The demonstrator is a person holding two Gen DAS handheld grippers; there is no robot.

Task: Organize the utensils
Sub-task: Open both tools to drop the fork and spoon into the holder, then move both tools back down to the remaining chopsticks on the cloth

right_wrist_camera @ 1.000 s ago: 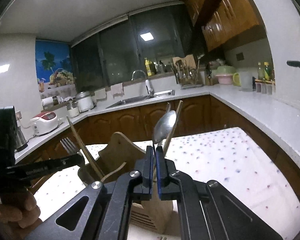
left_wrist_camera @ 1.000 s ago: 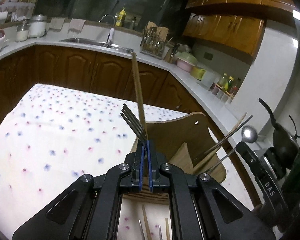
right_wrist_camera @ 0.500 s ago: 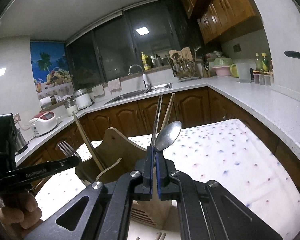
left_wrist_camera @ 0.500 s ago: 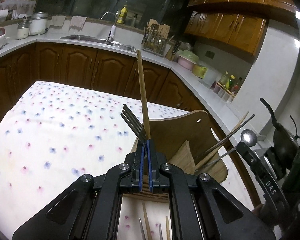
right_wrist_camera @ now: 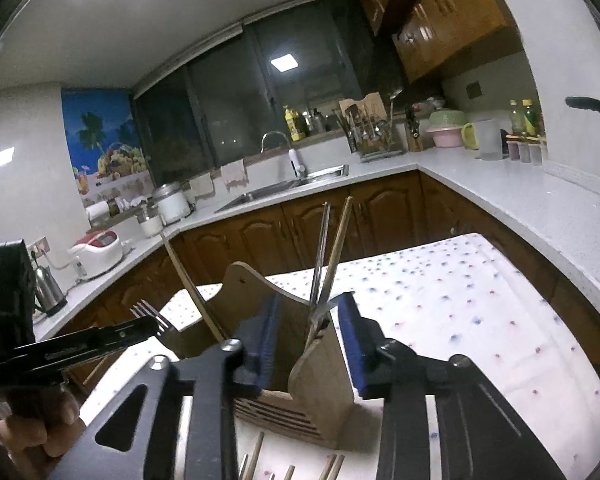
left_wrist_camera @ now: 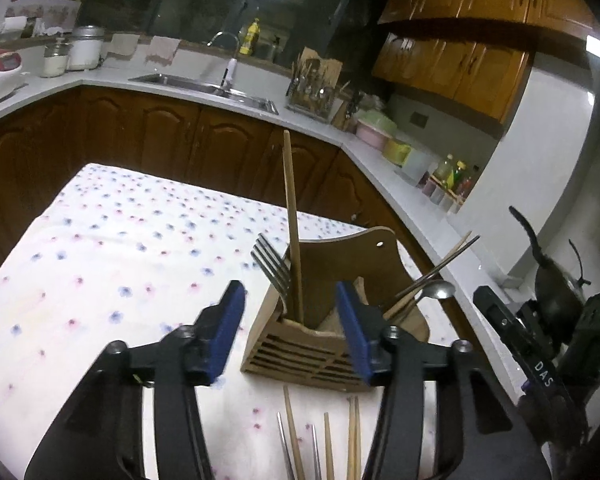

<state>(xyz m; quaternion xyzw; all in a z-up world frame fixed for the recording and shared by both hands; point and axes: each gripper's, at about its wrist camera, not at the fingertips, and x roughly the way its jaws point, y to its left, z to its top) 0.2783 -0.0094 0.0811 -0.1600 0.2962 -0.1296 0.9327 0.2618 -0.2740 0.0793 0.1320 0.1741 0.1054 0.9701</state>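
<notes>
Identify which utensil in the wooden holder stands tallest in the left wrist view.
The wooden chopstick beside the fork in the holder; its tip rises above the backboard, unlike the low spoon.

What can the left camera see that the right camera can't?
Only the left wrist view shows the spoon poking out of the holder's right side, and the bowl-end of the black kettle on the counter. Only the right wrist view shows the palm-tree poster, the steel kettle and the person's fingers holding the other gripper. Both show the wooden utensil holder, the fork standing in it, loose chopsticks on the flowered tablecloth, and open grippers: the left gripper and the right gripper.
</notes>
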